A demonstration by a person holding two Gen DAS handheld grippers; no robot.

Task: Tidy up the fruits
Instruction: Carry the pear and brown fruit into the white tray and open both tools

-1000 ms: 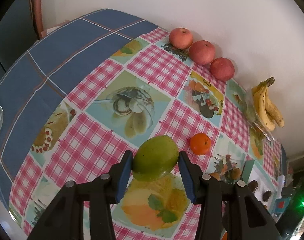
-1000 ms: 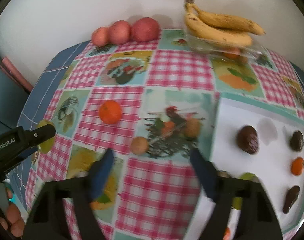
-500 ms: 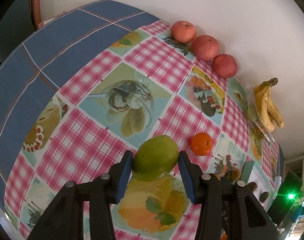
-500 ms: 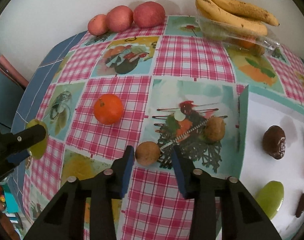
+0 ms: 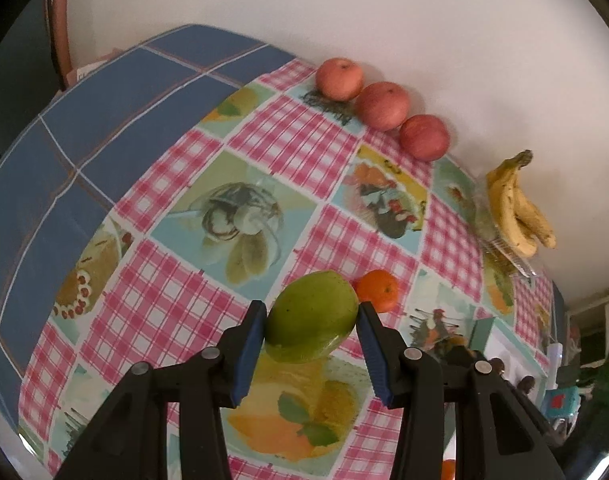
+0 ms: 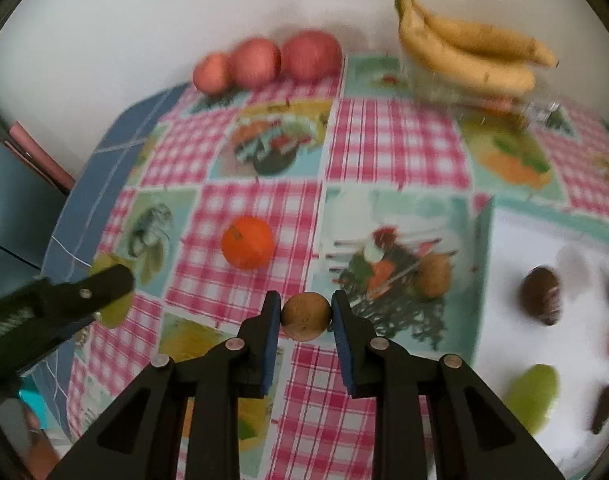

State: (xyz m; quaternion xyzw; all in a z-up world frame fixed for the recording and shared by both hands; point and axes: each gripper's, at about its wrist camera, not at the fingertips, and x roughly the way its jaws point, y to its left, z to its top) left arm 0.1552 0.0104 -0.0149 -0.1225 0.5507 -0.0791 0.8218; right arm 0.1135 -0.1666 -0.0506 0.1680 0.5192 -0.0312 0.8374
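Note:
My left gripper [image 5: 310, 322] is shut on a green mango [image 5: 312, 316] and holds it above the patterned tablecloth. My right gripper [image 6: 306, 316] is shut on a small round brown fruit [image 6: 306, 316]. An orange [image 6: 247, 242] lies on the cloth ahead of it, and shows just behind the mango in the left wrist view [image 5: 378, 290]. A second brown fruit [image 6: 434, 276] lies to the right. The left gripper and the mango edge [image 6: 112, 312] show at the left of the right wrist view.
Three red apples [image 5: 382, 106] line the wall. A banana bunch [image 6: 464, 56] rests on a clear plastic box [image 6: 536, 110]. A white tray [image 6: 504, 248] at right holds dark fruits [image 6: 542, 296], a green one [image 6: 534, 396] and an orange one.
My right gripper moved forward and closed on the small brown fruit. My left gripper kept hold of the mango and shifted slightly toward the orange.

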